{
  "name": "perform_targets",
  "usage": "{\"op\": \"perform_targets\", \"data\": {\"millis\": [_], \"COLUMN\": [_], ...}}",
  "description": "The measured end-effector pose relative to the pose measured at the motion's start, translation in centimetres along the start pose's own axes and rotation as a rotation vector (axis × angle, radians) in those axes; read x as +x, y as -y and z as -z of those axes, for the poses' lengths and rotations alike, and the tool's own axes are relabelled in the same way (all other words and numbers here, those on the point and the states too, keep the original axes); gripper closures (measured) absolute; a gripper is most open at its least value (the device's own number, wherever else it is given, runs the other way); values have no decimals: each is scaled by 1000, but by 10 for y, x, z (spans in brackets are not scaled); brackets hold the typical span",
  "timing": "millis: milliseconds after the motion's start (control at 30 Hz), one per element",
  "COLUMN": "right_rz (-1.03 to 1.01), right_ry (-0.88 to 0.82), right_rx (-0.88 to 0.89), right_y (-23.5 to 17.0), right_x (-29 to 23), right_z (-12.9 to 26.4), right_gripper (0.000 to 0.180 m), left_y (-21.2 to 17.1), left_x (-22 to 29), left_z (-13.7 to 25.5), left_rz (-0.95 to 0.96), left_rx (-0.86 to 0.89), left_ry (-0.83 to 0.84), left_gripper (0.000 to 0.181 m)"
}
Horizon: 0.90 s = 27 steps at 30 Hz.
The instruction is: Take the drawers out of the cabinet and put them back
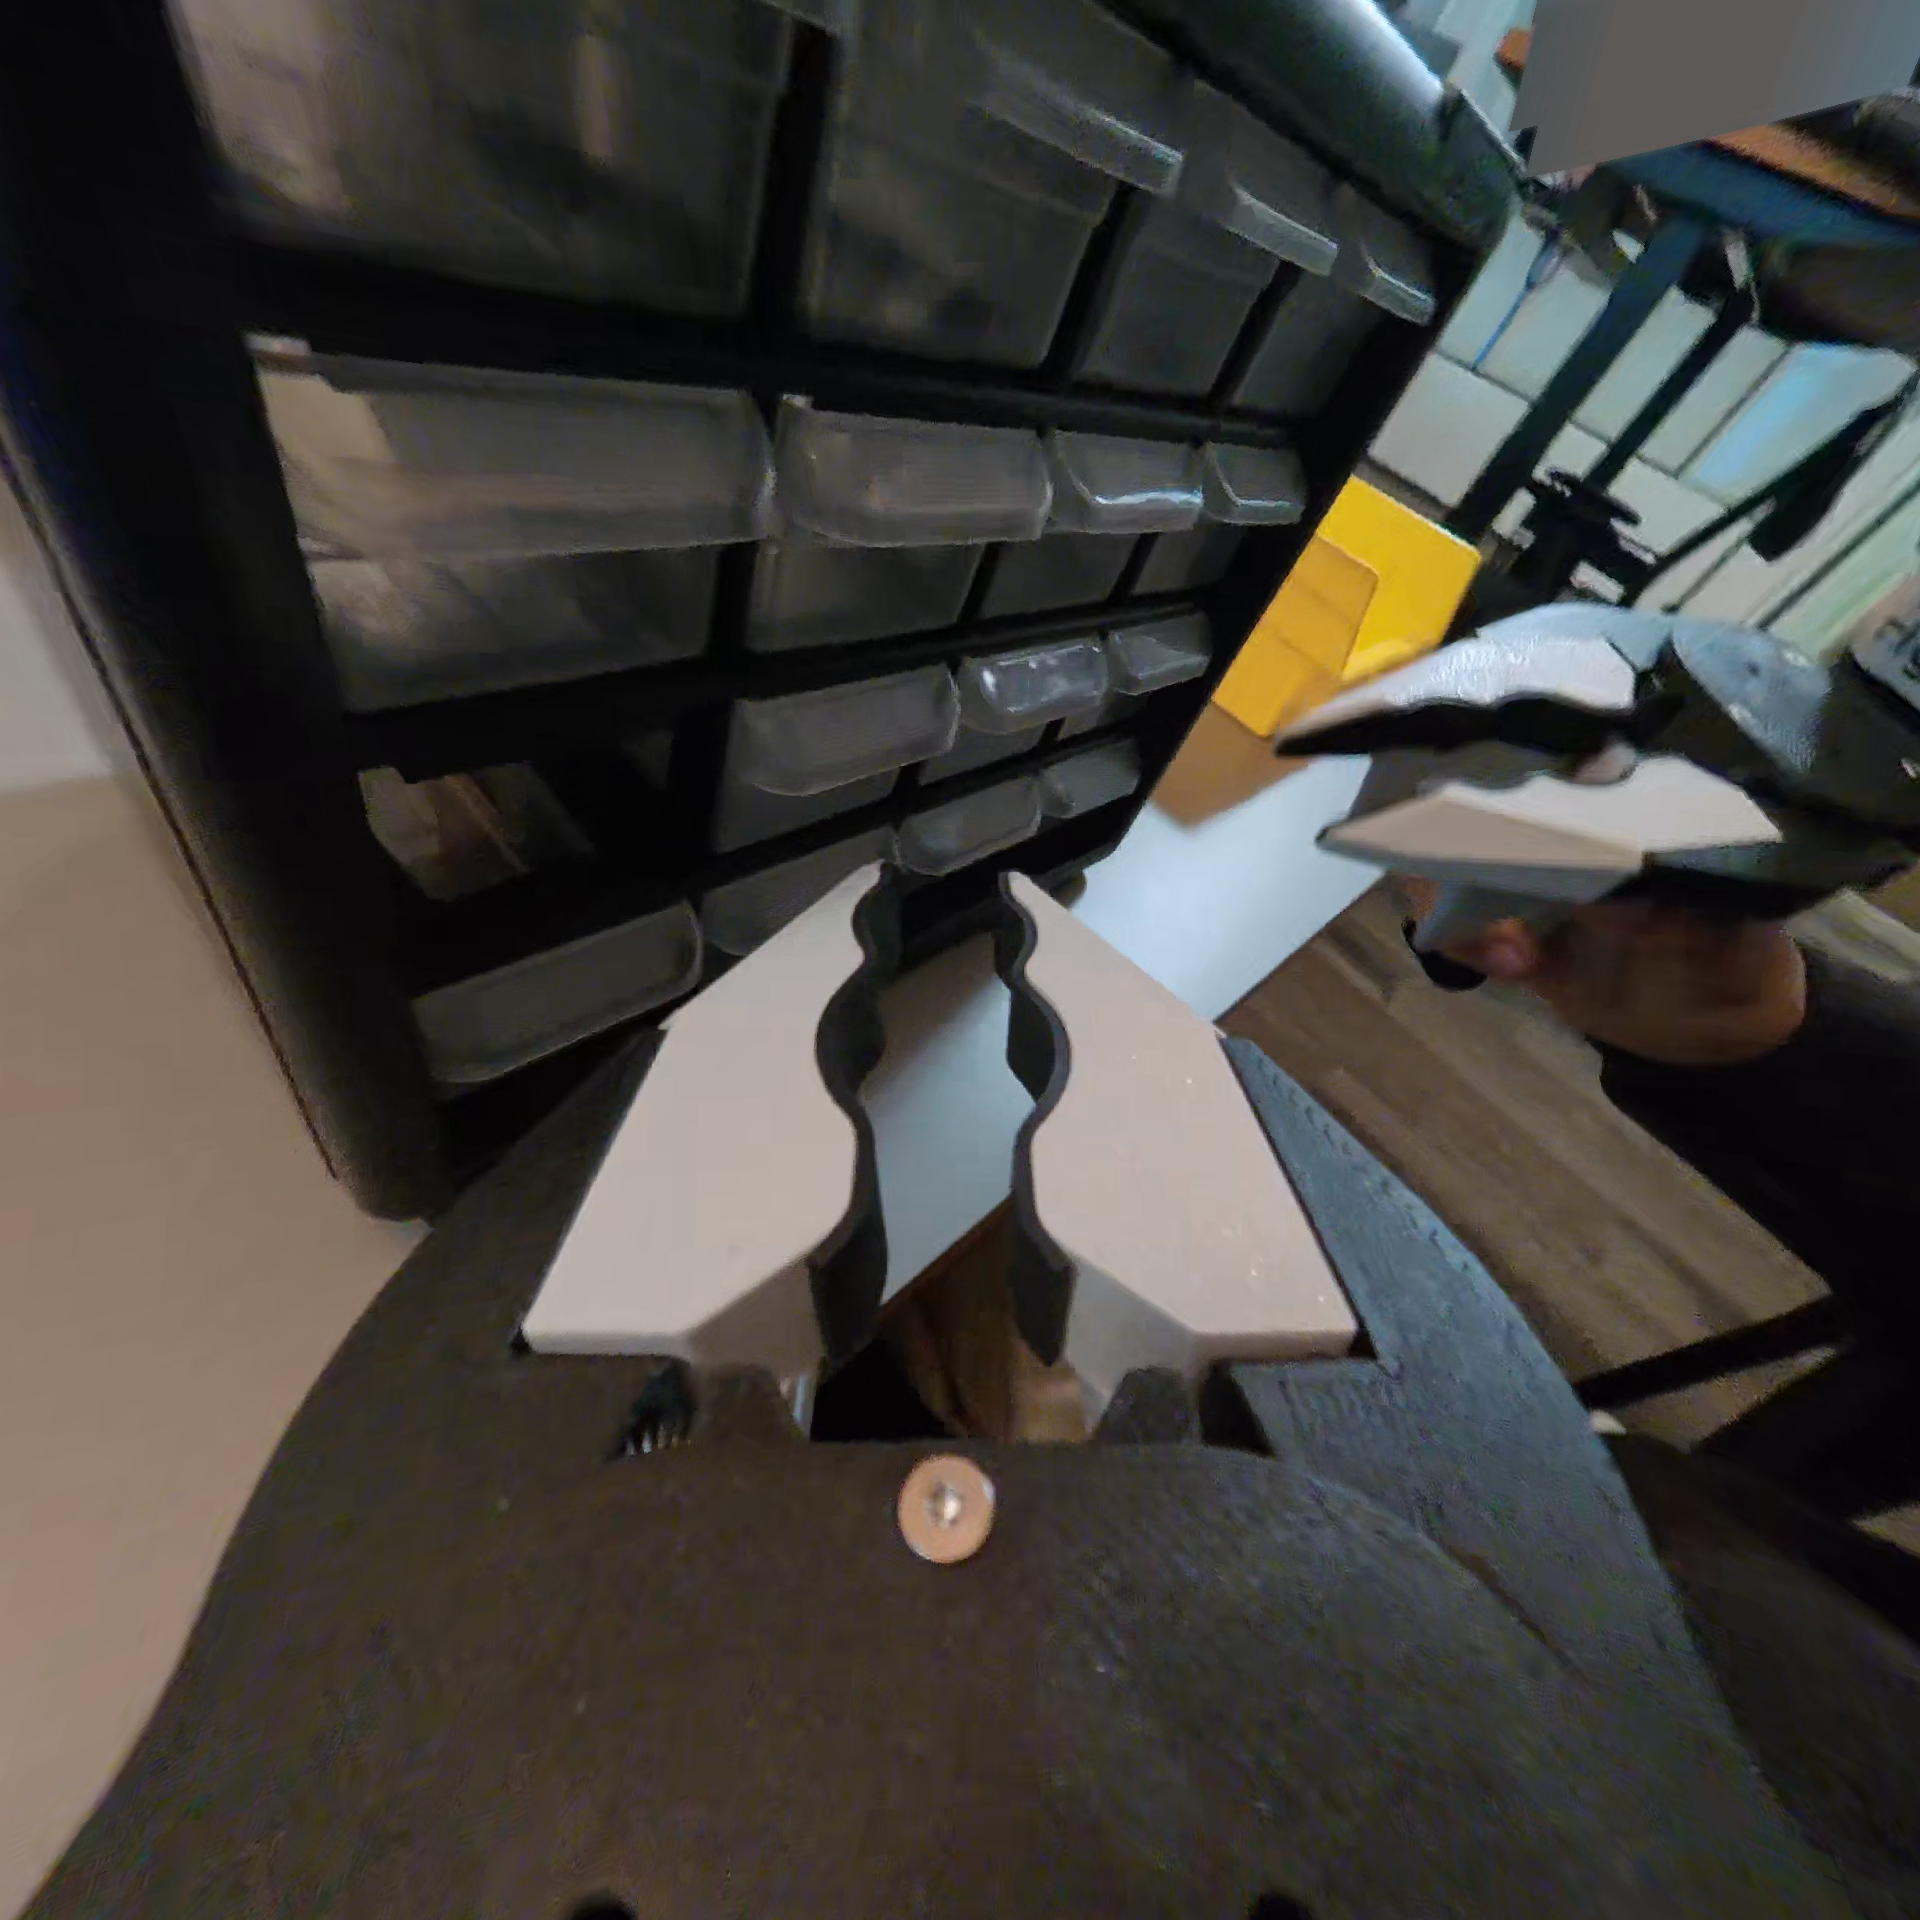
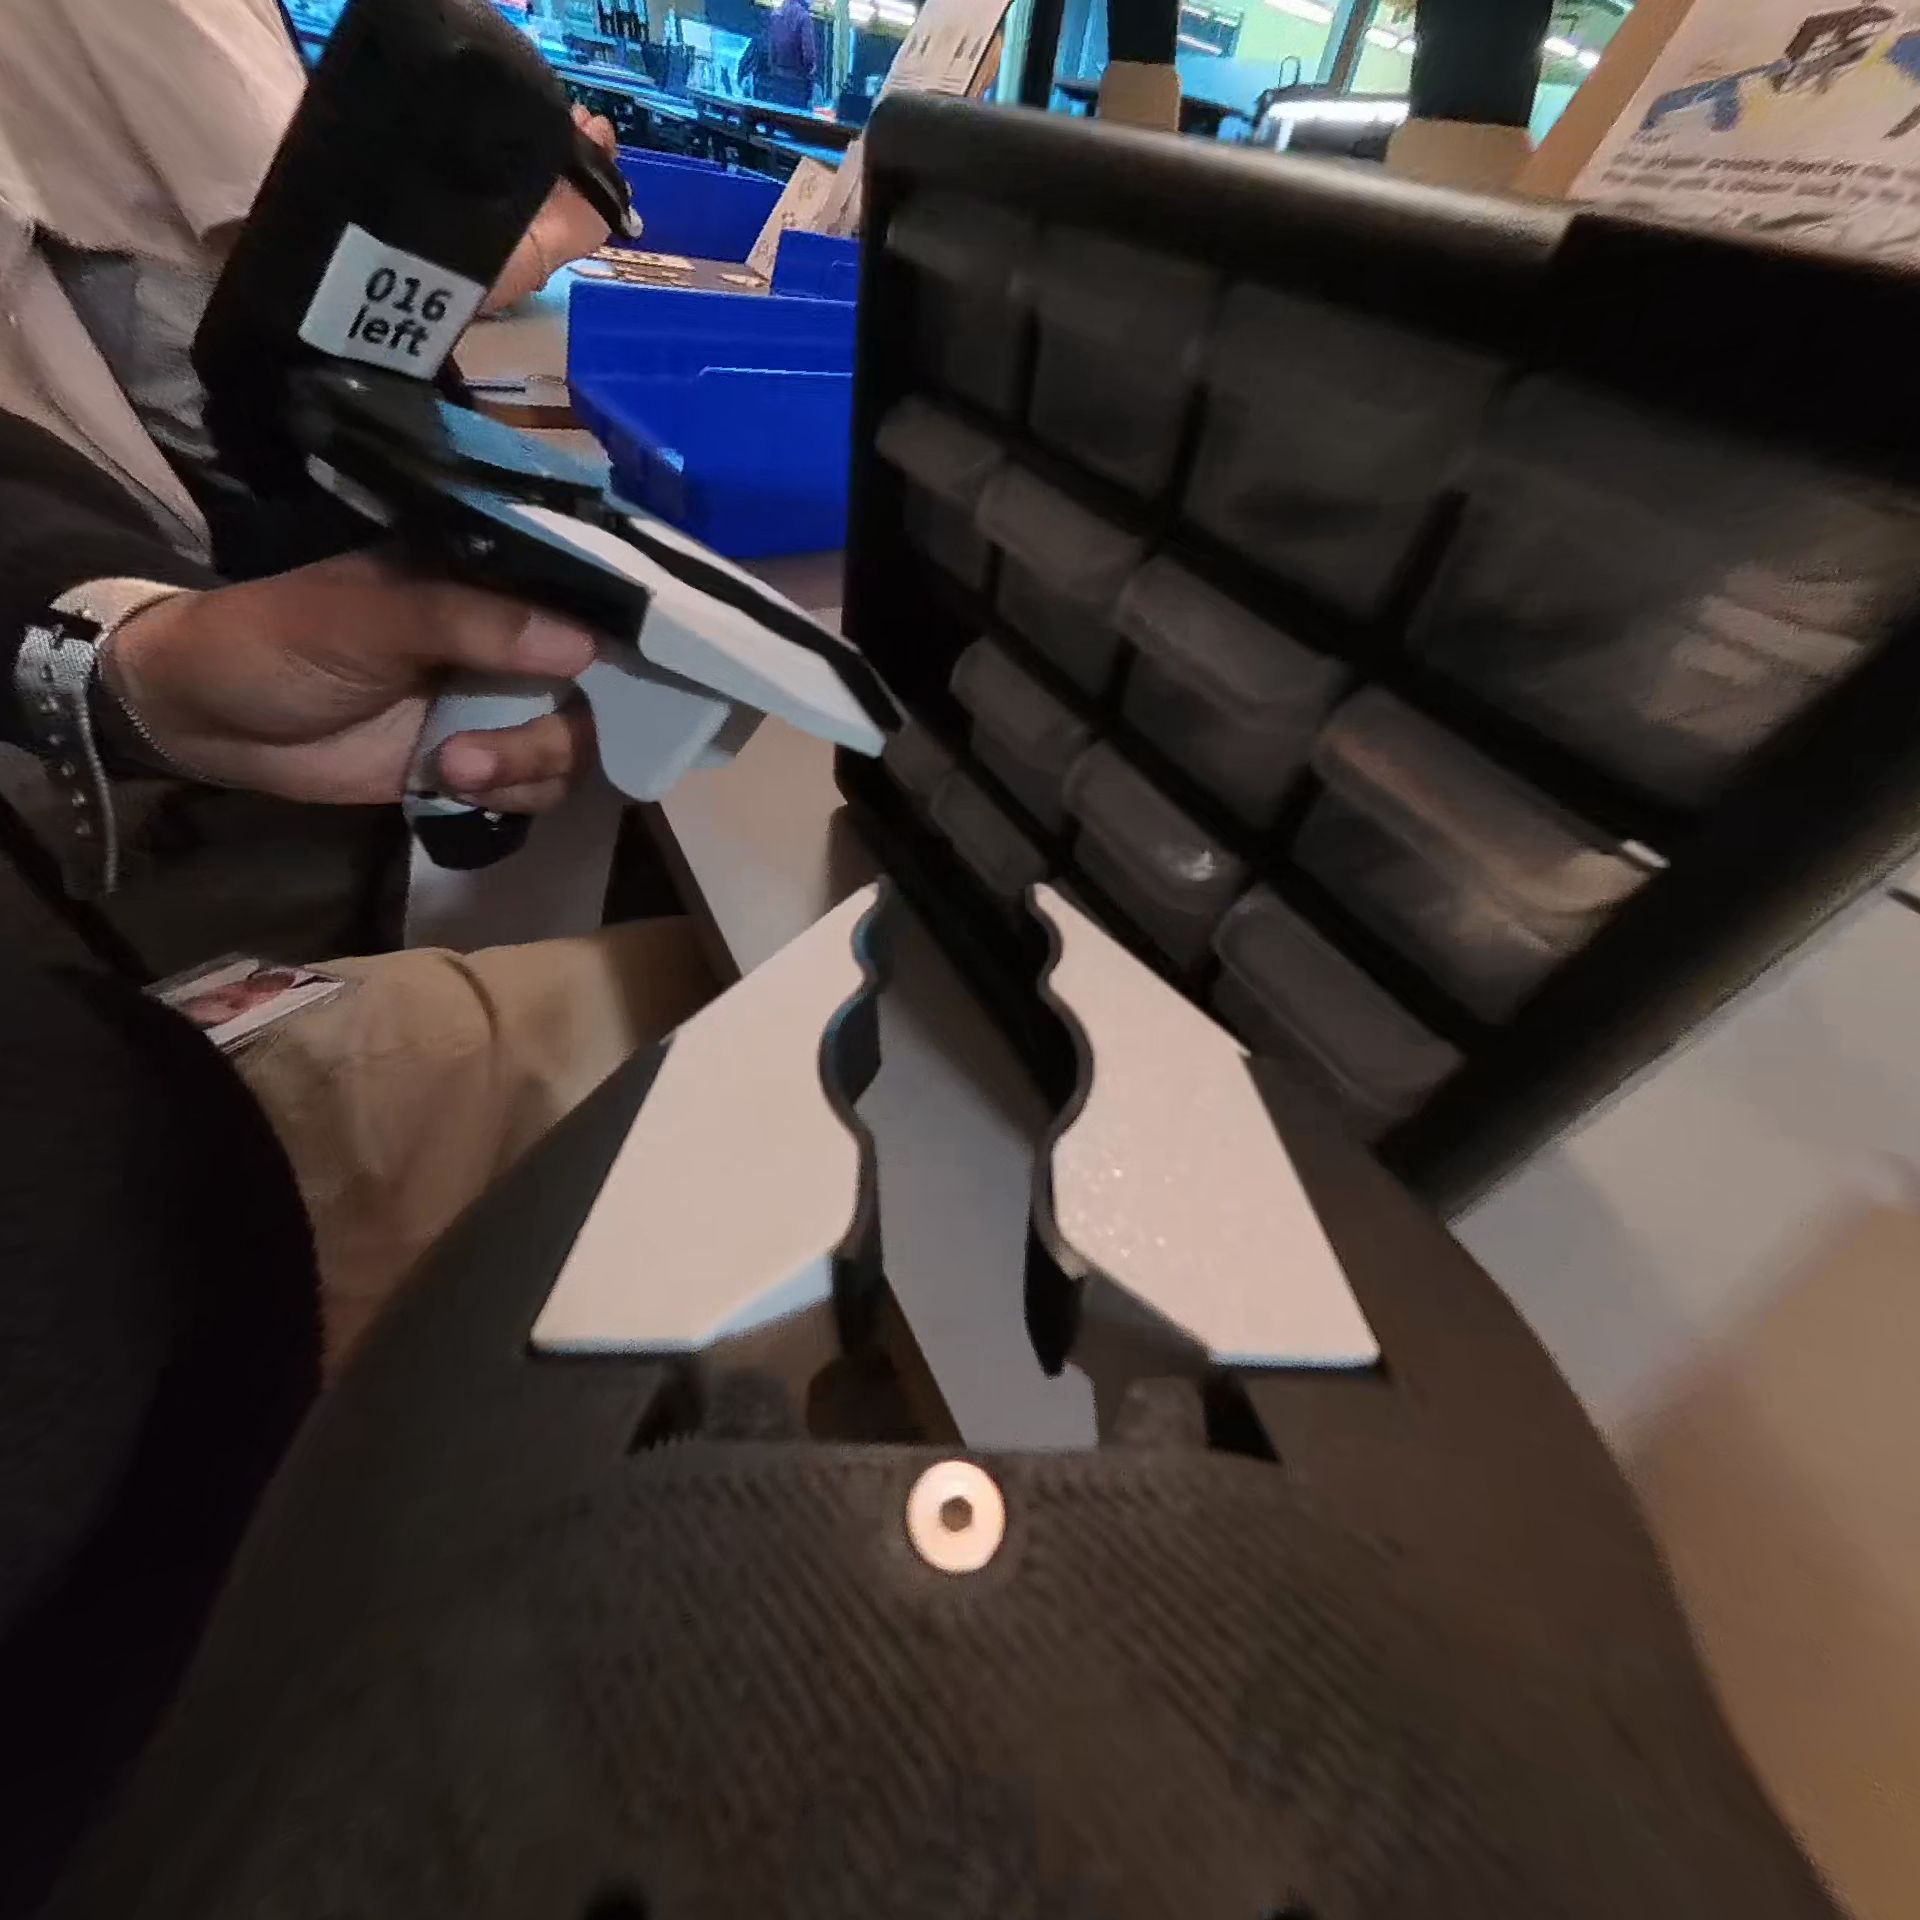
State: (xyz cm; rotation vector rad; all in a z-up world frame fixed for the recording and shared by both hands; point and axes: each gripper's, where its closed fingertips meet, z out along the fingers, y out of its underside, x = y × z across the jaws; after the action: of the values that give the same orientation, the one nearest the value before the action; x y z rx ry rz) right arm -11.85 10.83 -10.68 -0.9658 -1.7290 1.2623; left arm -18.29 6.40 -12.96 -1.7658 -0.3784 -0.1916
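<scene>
Background items, both views. Left wrist view: yellow bin on pale table w/ brown cardboard sheet beside it; wood-look floor below; dark desk frame behind. Right wrist view: blue bins left of centre; illustrated paper sheet top right.

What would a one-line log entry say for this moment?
left gripper: open, at lower drawers | right gripper: open, empty | cabinet: upright on table | empty slot: lower left
</scene>
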Motion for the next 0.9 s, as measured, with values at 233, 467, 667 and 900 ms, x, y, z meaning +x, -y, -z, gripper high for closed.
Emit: {"op": "perform_targets", "data": {"millis": [233,467,667,900], "right_rz": [20,32,90,172], "right_ry": [15,17,-6,-27], "right_rx": [-9,-27,-75,-100], "right_y": [-6,-11,-19,-11], "right_x": [-9,-9,-11,-21], "right_z": [-2,-5,-10,-19], "right_gripper": [158,158,156,149], "left_y": [13,14,18,9], "left_x": [-19,-14,-18,-3], "left_z": [-2,-17,-19,-5], "left_rz": [362,509,637,640], "left_rx": [140,133,152,141], "left_ry": [-40,-134,-203,-255], "left_gripper": [161,156,172,174]}}
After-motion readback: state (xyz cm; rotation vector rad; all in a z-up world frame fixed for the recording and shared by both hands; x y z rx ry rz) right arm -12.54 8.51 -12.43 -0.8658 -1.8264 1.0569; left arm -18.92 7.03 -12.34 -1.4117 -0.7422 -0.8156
